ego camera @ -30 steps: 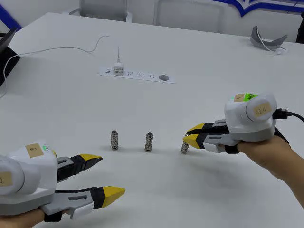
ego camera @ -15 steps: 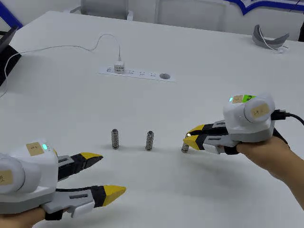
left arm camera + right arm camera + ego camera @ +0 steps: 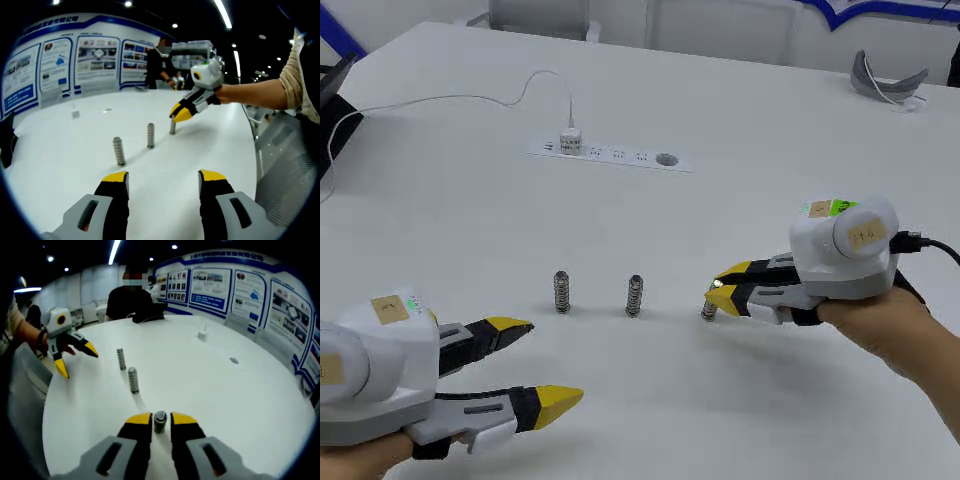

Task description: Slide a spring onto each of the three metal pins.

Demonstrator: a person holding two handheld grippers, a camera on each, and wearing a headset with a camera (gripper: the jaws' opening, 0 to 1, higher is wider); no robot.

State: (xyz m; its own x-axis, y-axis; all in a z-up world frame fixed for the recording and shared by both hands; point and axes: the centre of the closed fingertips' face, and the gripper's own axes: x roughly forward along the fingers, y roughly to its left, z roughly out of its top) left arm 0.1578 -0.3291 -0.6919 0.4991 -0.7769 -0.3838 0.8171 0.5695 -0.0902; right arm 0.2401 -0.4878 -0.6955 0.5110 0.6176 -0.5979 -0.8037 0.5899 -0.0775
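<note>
Head view, nearest first: the left gripper (image 3: 545,361) is held low over the counter (image 3: 650,400) with its jaws spread wide and nothing between them. Further out, three springs are seen standing upright in a row, well apart from one another: the left spring (image 3: 561,292), the middle spring (image 3: 634,296) and the right spring (image 3: 709,311). The right spring is clasped near its top by the right gripper (image 3: 714,289), whose jaws are seen drawn in against both its sides in the right gripper view. The pins are hidden inside the coils, so full seating cannot be confirmed. Each spring is judged light, small and springy. It is best pinched lightly across the coils near the top, since a hard squeeze could bend it or flick it away over the smooth surface. Open room is found all round the row. Beyond it a power strip (image 3: 610,156) with a plugged charger (image 3: 569,143) is seen lying well clear, and the far edge is distant
</note>
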